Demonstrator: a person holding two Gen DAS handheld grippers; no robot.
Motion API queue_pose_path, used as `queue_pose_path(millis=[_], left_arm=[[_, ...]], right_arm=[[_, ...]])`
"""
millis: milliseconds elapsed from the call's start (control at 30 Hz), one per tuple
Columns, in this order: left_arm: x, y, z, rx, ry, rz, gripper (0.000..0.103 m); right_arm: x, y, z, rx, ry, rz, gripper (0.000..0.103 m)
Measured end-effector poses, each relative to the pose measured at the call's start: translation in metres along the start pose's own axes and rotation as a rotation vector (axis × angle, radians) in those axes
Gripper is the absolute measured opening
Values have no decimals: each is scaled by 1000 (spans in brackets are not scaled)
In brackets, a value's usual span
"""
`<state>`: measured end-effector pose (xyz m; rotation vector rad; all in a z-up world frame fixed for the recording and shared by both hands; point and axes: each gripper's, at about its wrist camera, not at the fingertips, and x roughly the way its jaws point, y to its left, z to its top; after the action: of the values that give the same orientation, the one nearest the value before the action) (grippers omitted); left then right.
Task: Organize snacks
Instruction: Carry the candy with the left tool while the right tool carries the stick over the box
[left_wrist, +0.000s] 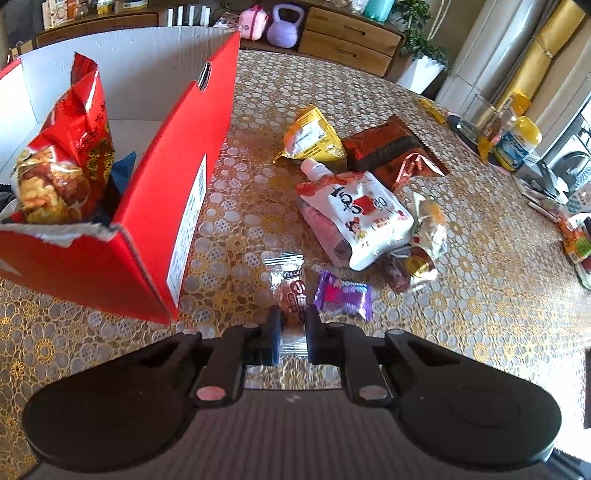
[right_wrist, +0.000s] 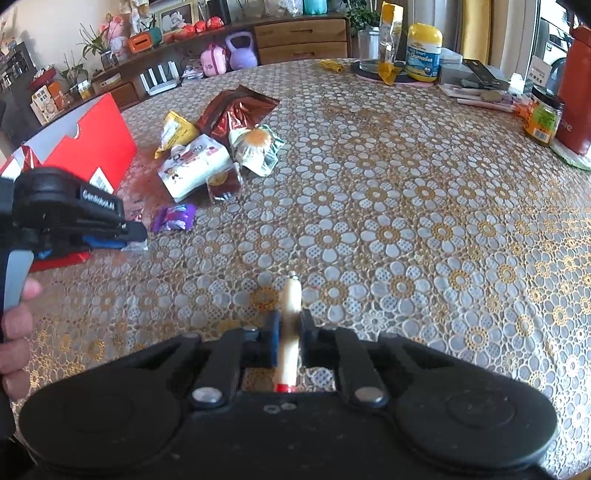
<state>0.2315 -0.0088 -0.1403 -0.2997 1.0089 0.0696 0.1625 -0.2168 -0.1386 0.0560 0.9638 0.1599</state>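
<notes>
My left gripper (left_wrist: 293, 320) is shut on a small clear snack packet with a brown label (left_wrist: 290, 286), low over the table beside the red box (left_wrist: 147, 206); it also shows in the right wrist view (right_wrist: 135, 236). The box holds a red chip bag (left_wrist: 62, 166). My right gripper (right_wrist: 289, 325) is shut on a cream sausage stick (right_wrist: 290, 321) above the table. Loose snacks lie in a pile: a purple packet (left_wrist: 343, 295), a white spouted pouch (left_wrist: 358, 214), a yellow bag (left_wrist: 314, 136), a brown foil bag (left_wrist: 391, 147) and a bread pack (right_wrist: 255, 147).
The table (right_wrist: 406, 221) has a gold floral lace cover. At its far right stand a yellow gummies jar (right_wrist: 424, 51), a glass (right_wrist: 369, 48), a green-label jar (right_wrist: 545, 118) and a red bottle (right_wrist: 576, 92). Wooden cabinets stand behind the table.
</notes>
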Motion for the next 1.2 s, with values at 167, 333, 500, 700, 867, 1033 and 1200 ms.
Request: queue_pose_path(millis=[167, 333, 500, 700, 867, 1033, 1200], left_arm=[[-19, 2, -6, 26, -8, -33, 12], [-42, 8, -13, 46, -15, -68, 13], [-67, 11, -18, 71, -37, -81, 13], [-97, 19, -18, 88, -74, -67, 13], [-124, 31, -17, 123, -126, -45, 13], [-147, 45, -15, 142, -163, -32, 13], [-169, 59, -8, 136, -200, -28, 13]], right_arm=[[-17, 3, 3, -3, -32, 18, 8], [-36, 9, 10, -16, -73, 33, 8], [-53, 23, 16, -45, -108, 48, 8], [-75, 46, 23, -92, -148, 75, 8], [-92, 67, 31, -129, -185, 109, 8], [-103, 92, 40, -164, -214, 142, 8], [-112, 121, 49, -203, -240, 174, 8]])
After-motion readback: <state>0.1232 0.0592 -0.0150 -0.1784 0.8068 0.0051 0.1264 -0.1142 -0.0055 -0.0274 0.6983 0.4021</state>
